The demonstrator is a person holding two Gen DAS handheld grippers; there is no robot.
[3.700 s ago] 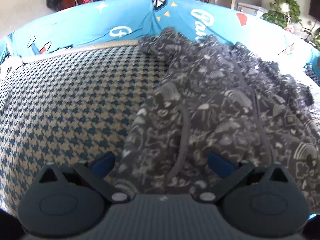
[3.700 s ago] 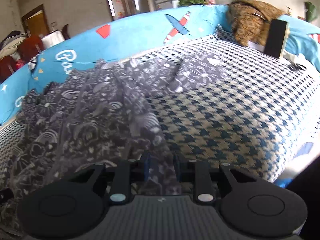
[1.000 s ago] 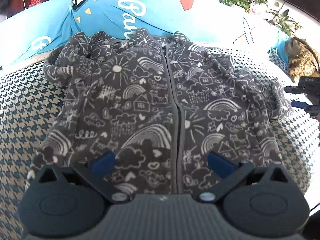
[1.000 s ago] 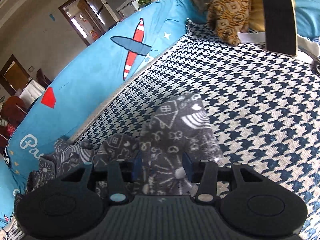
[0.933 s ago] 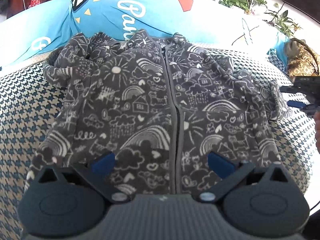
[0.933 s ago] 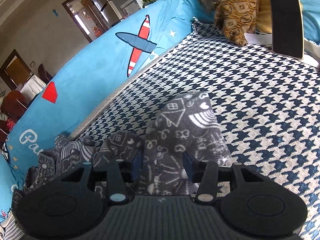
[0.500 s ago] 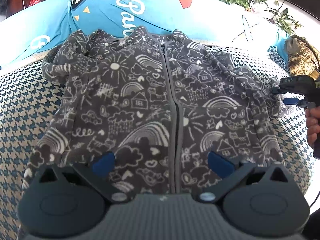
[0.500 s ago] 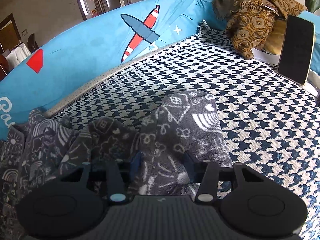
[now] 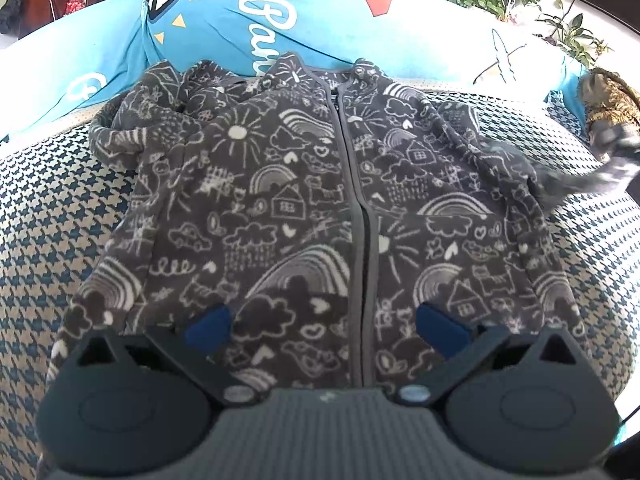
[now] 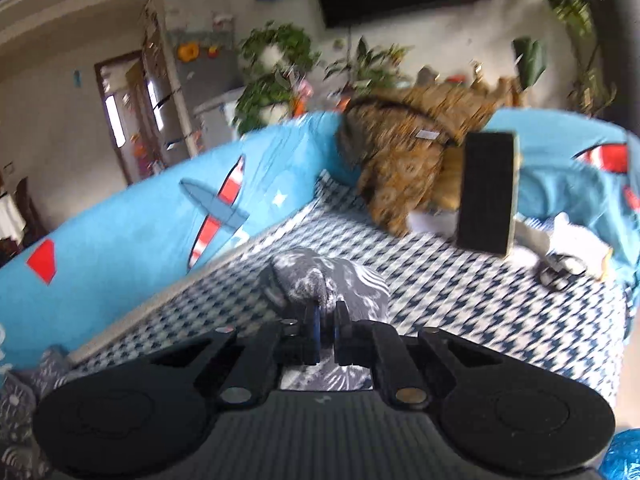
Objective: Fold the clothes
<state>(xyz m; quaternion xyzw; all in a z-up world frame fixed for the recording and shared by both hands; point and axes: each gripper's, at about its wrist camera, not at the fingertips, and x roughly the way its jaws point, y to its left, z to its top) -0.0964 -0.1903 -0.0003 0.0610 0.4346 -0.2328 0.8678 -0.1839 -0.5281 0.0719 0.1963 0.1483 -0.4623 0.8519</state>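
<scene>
The grey doodle-print fleece jacket (image 9: 320, 216) lies front-up and zipped on the houndstooth sofa seat (image 9: 52, 216), collar toward the blue printed backrest cover (image 9: 280, 12).

Your left gripper (image 9: 324, 322) sits over the jacket's hem, roughly astride the zip line. Its jaws stand wide apart and hold nothing; the blue pads (image 9: 208, 324) hover above the fabric, and contact with it cannot be judged.

The jacket's left-hand sleeve, seen from the left wrist view, is bunched by the collar against the backrest cover. The opposite sleeve (image 9: 576, 178) stretches out away from the jacket body toward the sofa's far end and is motion-blurred.

Your right gripper (image 10: 326, 322) has its jaws nearly closed, pinching that sleeve's cuff (image 10: 320, 280). The cuff bulges just beyond the fingertips, raised off the seat. This view is blurred too.

Beyond the cuff, a brown patterned cloth (image 10: 404, 160) is heaped against the backrest cover. A black flat device (image 10: 486, 192) stands propped just beside it.
</scene>
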